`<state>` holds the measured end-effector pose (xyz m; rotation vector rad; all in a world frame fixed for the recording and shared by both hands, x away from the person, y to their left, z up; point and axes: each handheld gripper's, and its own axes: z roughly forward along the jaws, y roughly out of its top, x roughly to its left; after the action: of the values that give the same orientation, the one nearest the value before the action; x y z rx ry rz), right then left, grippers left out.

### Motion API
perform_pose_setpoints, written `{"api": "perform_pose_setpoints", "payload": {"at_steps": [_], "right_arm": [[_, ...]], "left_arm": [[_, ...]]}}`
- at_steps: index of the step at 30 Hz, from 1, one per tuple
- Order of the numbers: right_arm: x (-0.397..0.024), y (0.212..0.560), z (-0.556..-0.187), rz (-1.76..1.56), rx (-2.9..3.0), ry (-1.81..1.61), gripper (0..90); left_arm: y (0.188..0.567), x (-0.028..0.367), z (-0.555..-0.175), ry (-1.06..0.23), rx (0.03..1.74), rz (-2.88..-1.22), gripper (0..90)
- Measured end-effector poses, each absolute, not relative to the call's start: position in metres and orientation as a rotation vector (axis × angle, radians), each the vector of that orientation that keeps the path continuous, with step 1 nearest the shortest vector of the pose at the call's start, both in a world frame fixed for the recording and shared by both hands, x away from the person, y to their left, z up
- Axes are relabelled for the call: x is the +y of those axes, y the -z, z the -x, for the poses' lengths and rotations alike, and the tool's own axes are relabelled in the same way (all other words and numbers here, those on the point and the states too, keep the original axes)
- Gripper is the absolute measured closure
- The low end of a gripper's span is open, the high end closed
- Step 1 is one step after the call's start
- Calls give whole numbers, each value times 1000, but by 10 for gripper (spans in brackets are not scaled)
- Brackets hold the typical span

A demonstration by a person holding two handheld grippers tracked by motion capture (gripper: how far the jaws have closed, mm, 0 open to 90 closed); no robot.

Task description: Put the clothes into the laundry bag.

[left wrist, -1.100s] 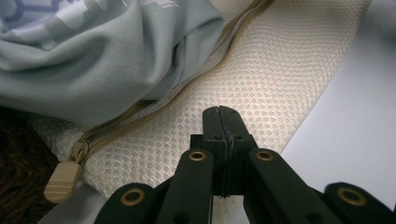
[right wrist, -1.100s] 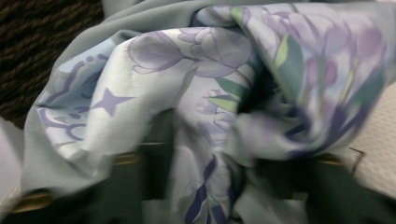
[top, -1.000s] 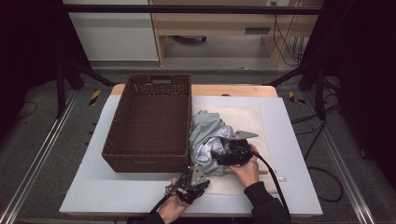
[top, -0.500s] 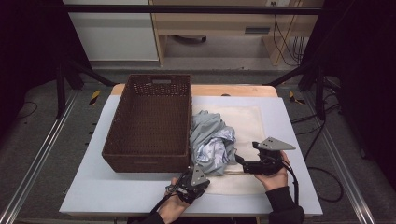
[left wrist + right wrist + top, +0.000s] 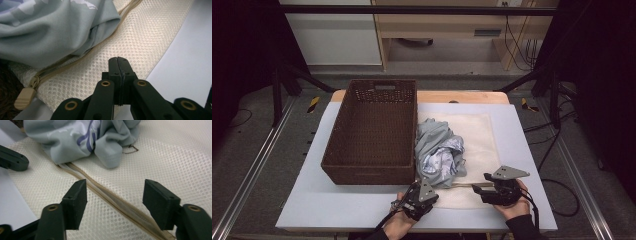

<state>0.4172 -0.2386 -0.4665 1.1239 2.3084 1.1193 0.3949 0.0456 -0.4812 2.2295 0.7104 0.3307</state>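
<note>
Right gripper (image 5: 478,188) off garment (image 5: 439,152), pulled back right along mesh bag (image 5: 484,135); jaws closing, straddling zipper (image 5: 117,202), not gripping.

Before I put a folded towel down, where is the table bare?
Bare: the strip left of the basket, and the front left corner of the table. Crowded: the mesh bag with the shirt, and both tools at its near edge.
</note>
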Motion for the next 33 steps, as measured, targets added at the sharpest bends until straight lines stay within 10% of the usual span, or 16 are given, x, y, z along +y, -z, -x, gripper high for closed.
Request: {"api": "perform_pose_setpoints", "payload": {"at_steps": [33], "right_arm": [[-216,477,-437,-1034,2410,-948,782]], "left_arm": [[480,47,-399,-283,716,-2245,893]]}}
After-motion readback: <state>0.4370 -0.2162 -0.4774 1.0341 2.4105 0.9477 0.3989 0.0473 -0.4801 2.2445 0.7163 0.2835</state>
